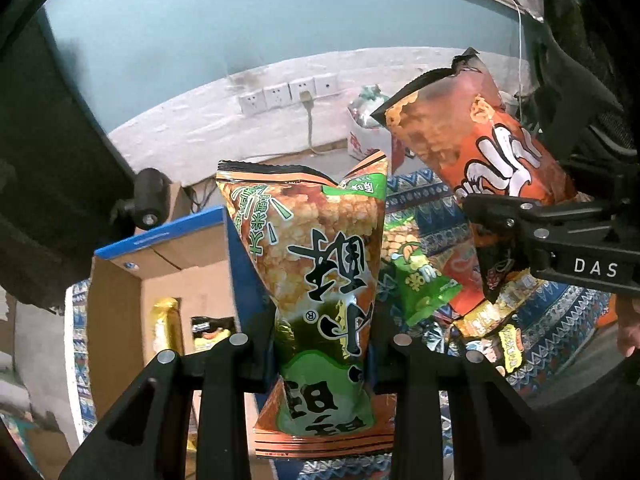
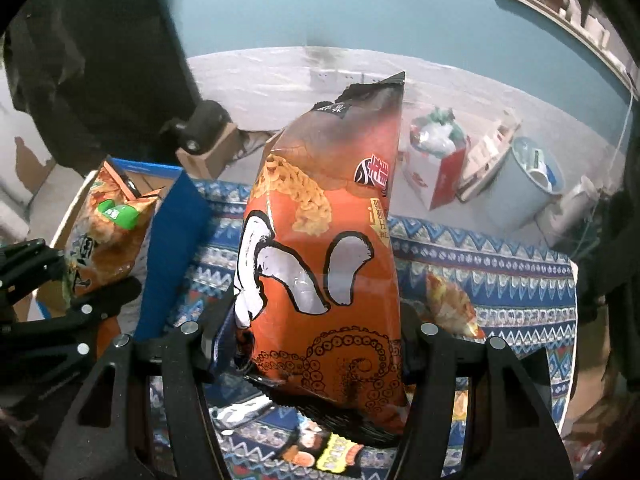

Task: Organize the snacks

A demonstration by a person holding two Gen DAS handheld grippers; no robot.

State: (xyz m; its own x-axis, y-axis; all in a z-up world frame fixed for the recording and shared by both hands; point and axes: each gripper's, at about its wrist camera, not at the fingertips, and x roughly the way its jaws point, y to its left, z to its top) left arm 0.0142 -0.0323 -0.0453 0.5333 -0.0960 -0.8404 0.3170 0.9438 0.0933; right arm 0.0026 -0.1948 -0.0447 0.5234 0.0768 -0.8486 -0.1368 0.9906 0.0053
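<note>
Left wrist view: green-orange snack bag [image 1: 324, 300] pinched low in the left gripper [image 1: 322, 344], long axis upright, just right of the cardboard box [image 1: 168, 276]. Right gripper [image 2: 316, 332] clamps the orange squid bag [image 2: 324, 248], also upright, farther right of the box over the patterned cloth [image 2: 480, 280]. Left is nearer the box; likely drops first.
</note>
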